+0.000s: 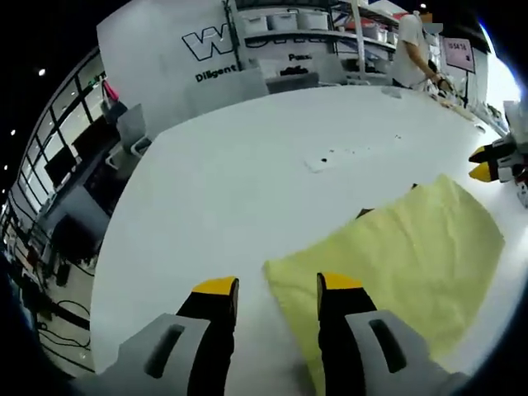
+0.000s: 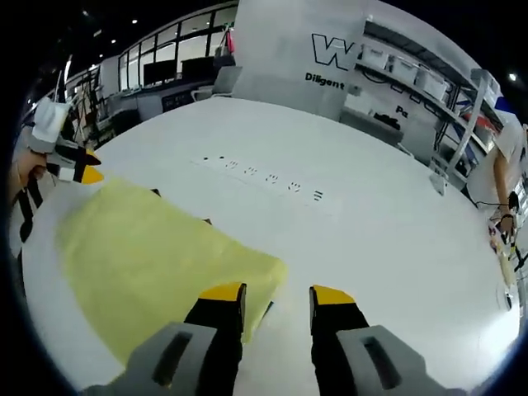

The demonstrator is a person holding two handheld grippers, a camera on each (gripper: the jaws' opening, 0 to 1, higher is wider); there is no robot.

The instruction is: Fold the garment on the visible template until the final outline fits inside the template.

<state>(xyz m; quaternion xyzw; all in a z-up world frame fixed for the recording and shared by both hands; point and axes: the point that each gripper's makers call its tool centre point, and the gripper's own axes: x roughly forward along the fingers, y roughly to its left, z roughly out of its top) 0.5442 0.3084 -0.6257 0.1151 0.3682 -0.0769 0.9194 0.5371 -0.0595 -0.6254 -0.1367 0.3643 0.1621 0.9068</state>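
Yellow cloth garment (image 1: pixel 396 264), soft and rectangular, spread flat on wide white tabletop (image 1: pixel 247 190), near the edge closest to the person, one corner lying just ahead of each pair of tongs. Same pale yellow sheet (image 2: pixel 157 264) reaching leftward across the tabletop (image 2: pixel 355 214) in right gripper view, dark template corners peeking from under its far edge. Grey wall panel with large lettering (image 2: pixel 330 54) beyond the far rim, shelving with boxes (image 2: pixel 421 78) to its side, windows (image 2: pixel 165 62) along the other side. Standing person in white top (image 1: pixel 410 49) at the far end, leaning over the surface. Left tongs (image 1: pixel 278 290), black with yellow tips, held apart, hovering above the near cloth corner, gripping nothing. Right tongs (image 2: pixel 276 294), likewise parted and empty, poised over the opposite corner and bare tabletop. Row of small dark marks (image 2: pixel 264 176) on the surface past the cloth.
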